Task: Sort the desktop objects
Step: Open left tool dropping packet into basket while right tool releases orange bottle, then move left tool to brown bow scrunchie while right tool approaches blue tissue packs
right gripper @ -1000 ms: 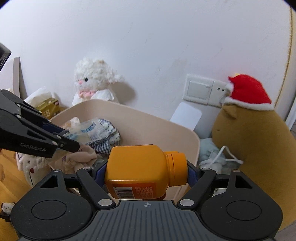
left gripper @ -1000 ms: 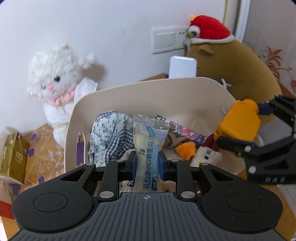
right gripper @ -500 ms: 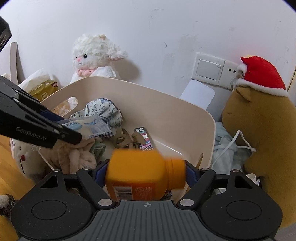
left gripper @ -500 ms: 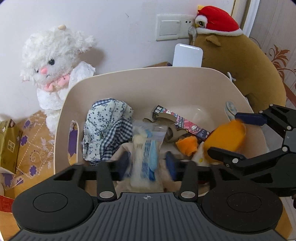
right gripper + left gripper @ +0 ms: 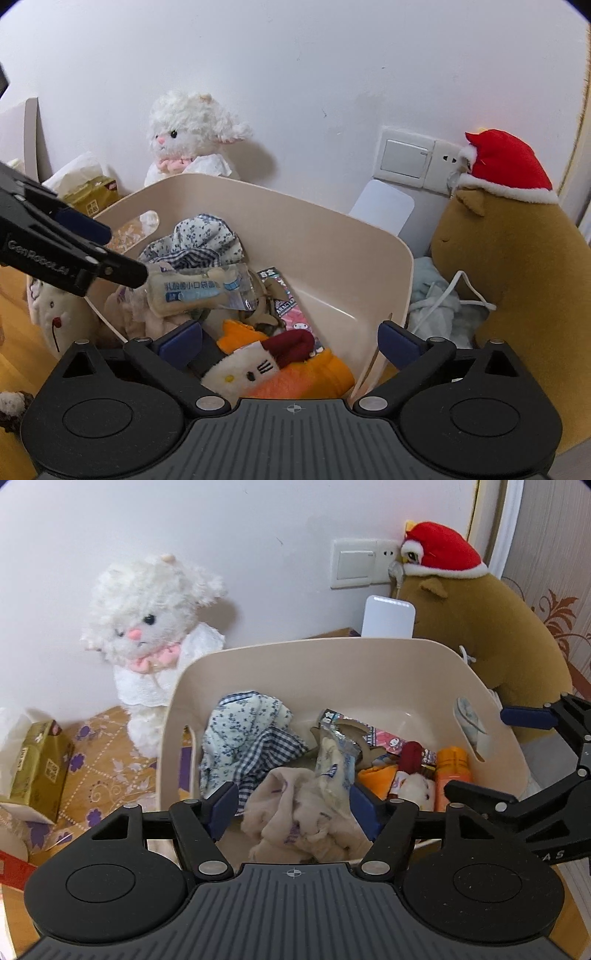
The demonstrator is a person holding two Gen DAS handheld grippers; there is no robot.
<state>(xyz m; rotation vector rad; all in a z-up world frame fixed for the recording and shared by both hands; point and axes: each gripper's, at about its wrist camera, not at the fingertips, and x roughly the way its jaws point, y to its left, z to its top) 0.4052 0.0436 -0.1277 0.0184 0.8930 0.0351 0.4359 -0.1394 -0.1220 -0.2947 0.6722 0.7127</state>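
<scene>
bin (image 5: 369, 657): holds the sorted things.
snack bag (image 5: 332, 764): lies in the bin, let go.
bottle (image 5: 452, 771): lies in the bin too.
left gripper (image 5: 291, 805): over the bin, jaws opening, nothing pinched.
right gripper (image 5: 291, 341): over the bin, jaws opening wide, empty.

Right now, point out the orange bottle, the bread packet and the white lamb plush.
orange bottle (image 5: 453, 775), left wrist view, on its orange body in the bin.
bread packet (image 5: 195, 291), right wrist view, on the printed middle of the wrapper.
white lamb plush (image 5: 147, 609), left wrist view, on its fluffy head.
</scene>
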